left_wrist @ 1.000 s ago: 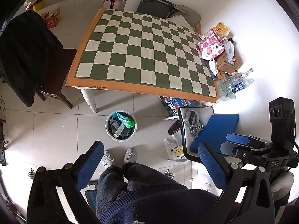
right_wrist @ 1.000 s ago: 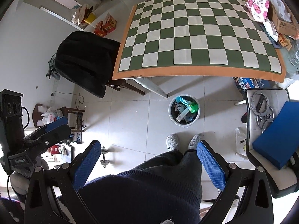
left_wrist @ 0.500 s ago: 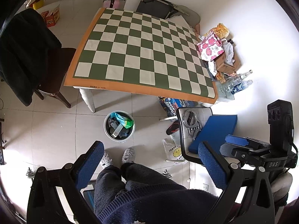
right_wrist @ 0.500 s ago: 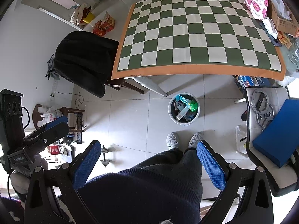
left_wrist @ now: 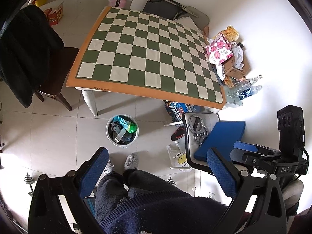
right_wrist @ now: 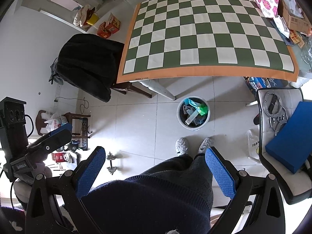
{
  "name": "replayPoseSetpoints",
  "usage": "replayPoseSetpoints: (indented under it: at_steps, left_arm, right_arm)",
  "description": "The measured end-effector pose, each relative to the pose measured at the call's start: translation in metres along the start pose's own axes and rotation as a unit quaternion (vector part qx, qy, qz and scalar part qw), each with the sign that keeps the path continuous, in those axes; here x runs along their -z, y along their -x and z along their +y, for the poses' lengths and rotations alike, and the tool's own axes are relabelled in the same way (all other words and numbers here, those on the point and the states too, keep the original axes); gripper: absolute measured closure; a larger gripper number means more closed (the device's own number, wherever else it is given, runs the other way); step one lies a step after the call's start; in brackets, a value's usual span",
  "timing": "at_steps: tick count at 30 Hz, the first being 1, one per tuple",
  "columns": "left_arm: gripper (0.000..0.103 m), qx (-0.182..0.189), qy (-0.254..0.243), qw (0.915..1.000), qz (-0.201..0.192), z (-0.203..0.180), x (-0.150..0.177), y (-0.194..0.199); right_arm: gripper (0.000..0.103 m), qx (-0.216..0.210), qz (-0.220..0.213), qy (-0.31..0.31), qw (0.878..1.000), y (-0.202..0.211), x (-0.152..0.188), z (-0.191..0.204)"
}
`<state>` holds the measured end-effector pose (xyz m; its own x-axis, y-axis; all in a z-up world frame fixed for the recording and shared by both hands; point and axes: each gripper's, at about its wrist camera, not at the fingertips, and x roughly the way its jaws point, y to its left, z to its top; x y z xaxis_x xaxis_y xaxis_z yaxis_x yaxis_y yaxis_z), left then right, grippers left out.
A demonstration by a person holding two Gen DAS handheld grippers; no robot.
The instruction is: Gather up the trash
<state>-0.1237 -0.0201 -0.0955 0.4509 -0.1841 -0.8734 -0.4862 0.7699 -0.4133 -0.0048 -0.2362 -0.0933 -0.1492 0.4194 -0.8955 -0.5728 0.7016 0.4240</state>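
Note:
A white trash bin stands on the tiled floor by the table leg, holding a green bag and several wrappers; the right wrist view shows the bin too. Both grippers hang high above the floor, over the person's dark-trousered legs and grey slippers. My left gripper is open with nothing between its blue pads. My right gripper is open and holds nothing as well. Each gripper appears side-on in the other's view: the right gripper and the left gripper. The green-and-white checkered tablecloth is bare.
Clutter sits at the table's right edge: a pink floral bag, a cardboard box, bottles. A chair with a black coat stands left of the table. A white chair carries a blue cushion and metal rings. A dumbbell lies on the floor.
The left wrist view has drifted slightly, so the bin and table sit a little further left in it. The right wrist view is nearly unchanged. Both grippers stay open.

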Motion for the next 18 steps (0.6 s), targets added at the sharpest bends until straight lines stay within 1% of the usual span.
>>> replayPoseSetpoints:
  at_steps: [10,18]
  left_arm:
    - [0.000,0.009,0.004,1.0000,0.000,-0.005,0.005,0.001]
    - [0.000,0.011,0.004,0.9999,-0.001,-0.010,0.009,0.001]
  right_arm:
    - [0.000,0.000,-0.002,0.000,1.000,0.000,-0.001,0.001]
    - [0.000,-0.002,-0.006,-0.004,1.000,0.001,-0.003,0.011]
